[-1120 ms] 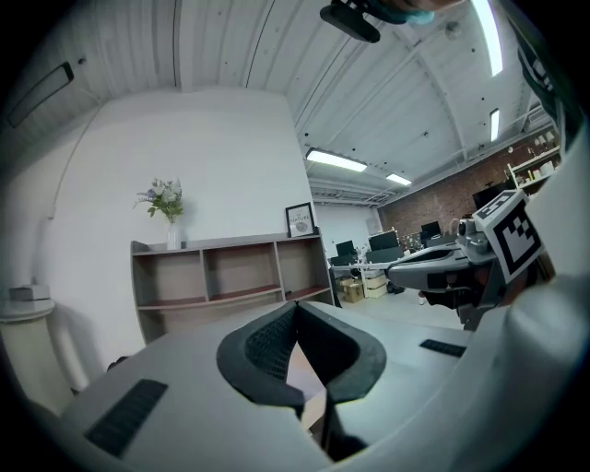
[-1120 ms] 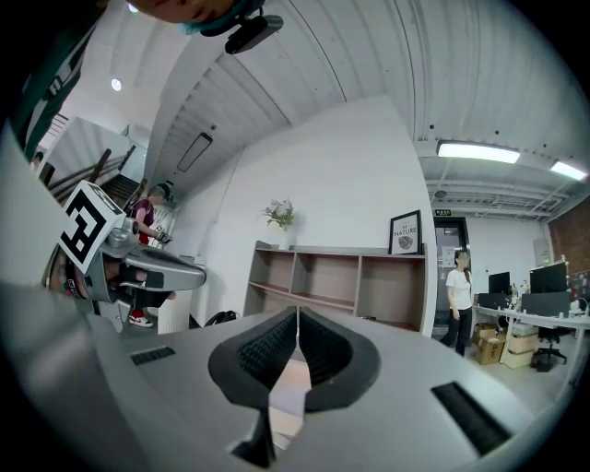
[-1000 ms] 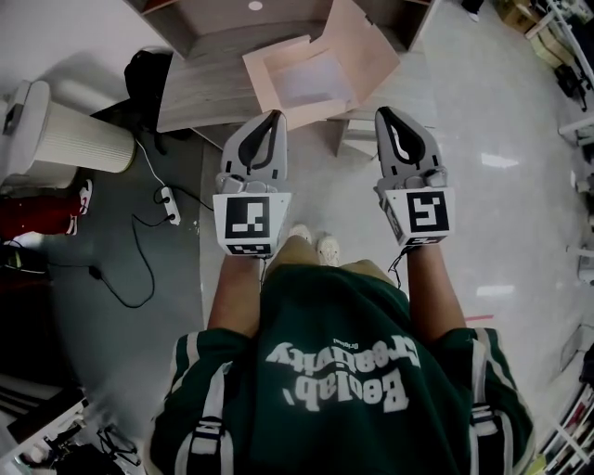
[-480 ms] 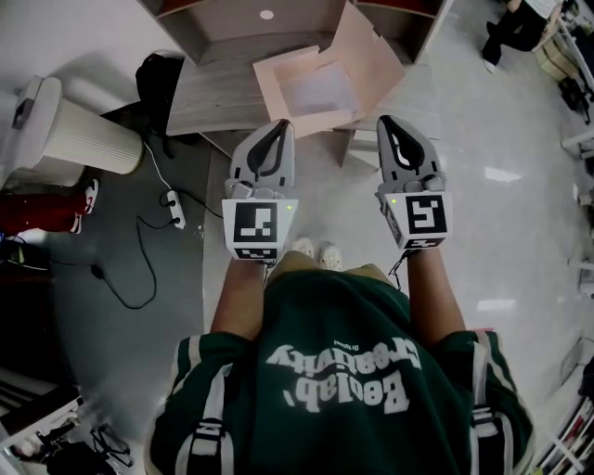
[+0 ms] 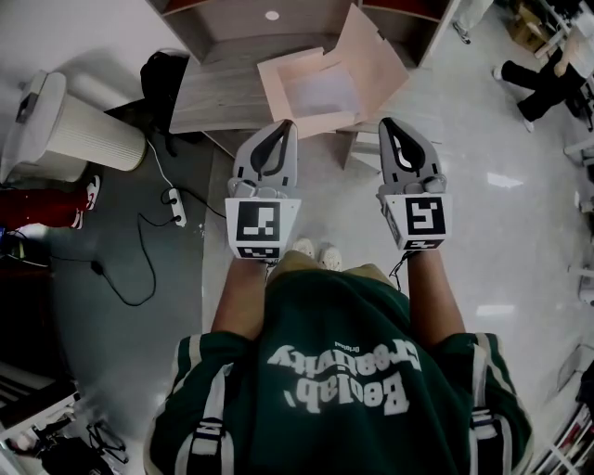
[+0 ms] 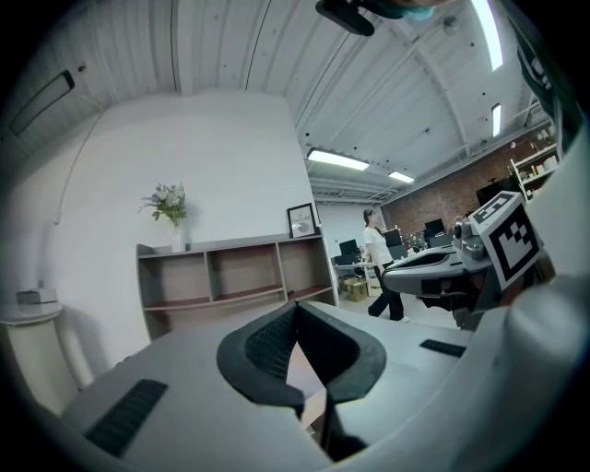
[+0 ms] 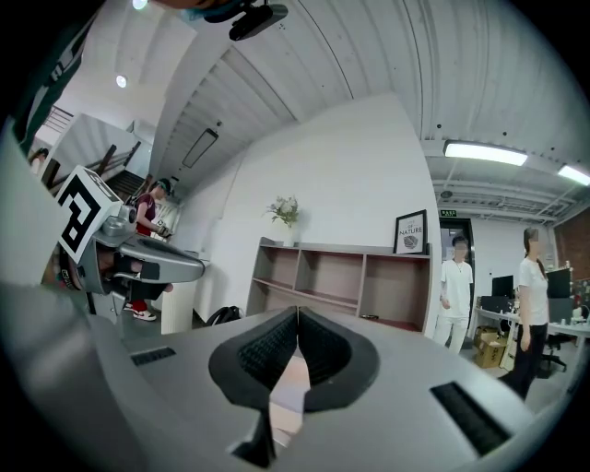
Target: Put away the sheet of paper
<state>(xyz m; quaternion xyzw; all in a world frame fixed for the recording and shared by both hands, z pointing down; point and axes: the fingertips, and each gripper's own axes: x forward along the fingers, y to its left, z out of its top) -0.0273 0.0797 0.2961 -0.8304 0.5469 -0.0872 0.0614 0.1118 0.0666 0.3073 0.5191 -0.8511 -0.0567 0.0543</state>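
Both tongs are hanging empty in front of the person: the left tongs point(image 5: 281, 128) are showing their pads pressed together with nothing between them, and the right tongs point(image 5: 390, 125) are likewise closed tight on air. Just ahead of and between the two tips, an open cardboard box point(image 5: 371, 56) is sitting on a low table point(image 5: 218, 93), and a pale rectangle point(image 5: 320, 91) is lying flat in its bottom; that is probably the sheet of paper, though I cannot be sure. It is looking thin, limp and very light, so it is likely going to crease or slip, and a free corner or edge seems the best hold. The box walls and raised flap are crowding any approach from the right tongs' side. Beyond the box a shelf unit point(image 5: 269, 19) is standing; off the left tongs' outer side are a white ribbed cylinder point(image 5: 83, 139) and a power strip point(image 5: 172, 206).
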